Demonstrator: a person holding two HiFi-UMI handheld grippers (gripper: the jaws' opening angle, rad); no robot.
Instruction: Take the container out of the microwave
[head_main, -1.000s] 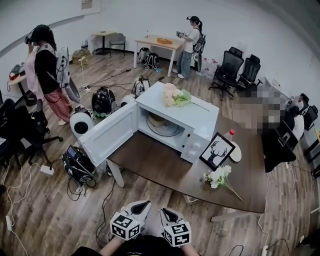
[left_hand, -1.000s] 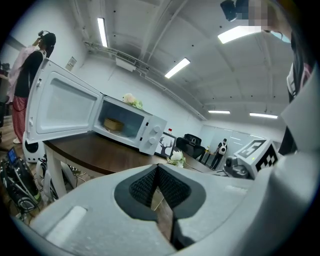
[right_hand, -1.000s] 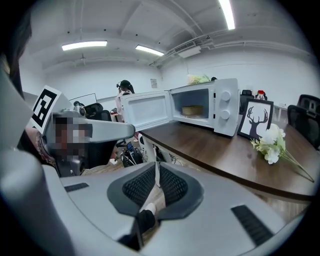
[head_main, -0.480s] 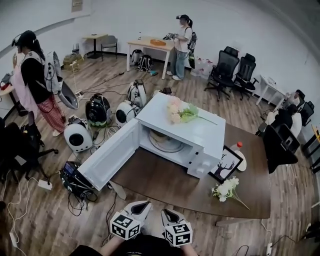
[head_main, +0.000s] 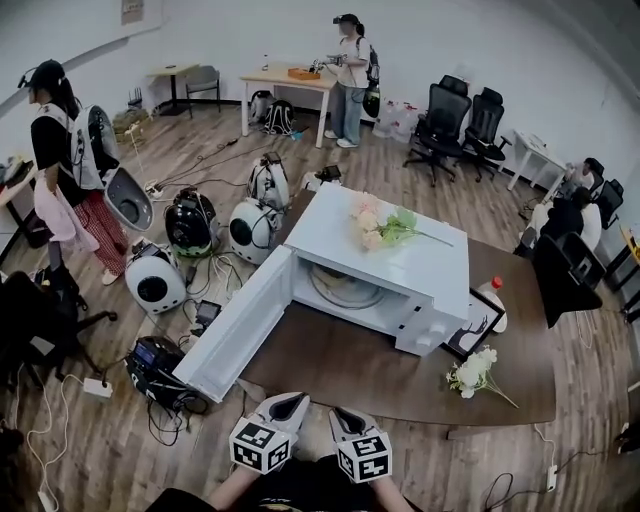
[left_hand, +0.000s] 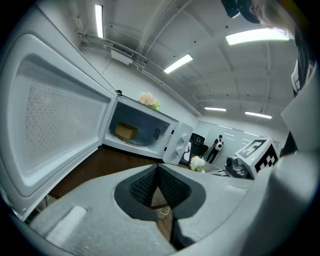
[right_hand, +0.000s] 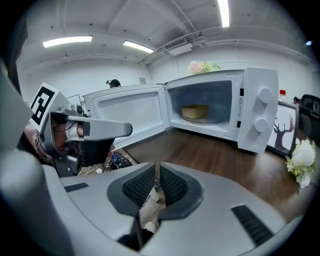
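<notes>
A white microwave (head_main: 400, 250) stands on the dark wooden table (head_main: 340, 375), its door (head_main: 245, 325) swung wide open to the left. Inside, a round tan container (left_hand: 126, 131) sits on the glass turntable; the right gripper view shows the container (right_hand: 194, 111) too. My left gripper (head_main: 290, 402) and right gripper (head_main: 345, 415) hover side by side at the table's near edge, well short of the microwave. The left gripper (left_hand: 157, 170) has its pads touching, with nothing between them. The right gripper (right_hand: 157, 172) shows a thin slit between its pads and holds nothing.
Pink flowers (head_main: 375, 225) lie on top of the microwave. A framed deer picture (head_main: 470, 335), a red-capped bottle (head_main: 493, 295) and white flowers (head_main: 472, 370) stand right of it. Round devices (head_main: 155, 280) and cables sit on the floor at the left. People stand farther off.
The table and microwave have come nearer and lower in the head view. Both grippers stay side by side at the bottom, now close to the table's edge.
</notes>
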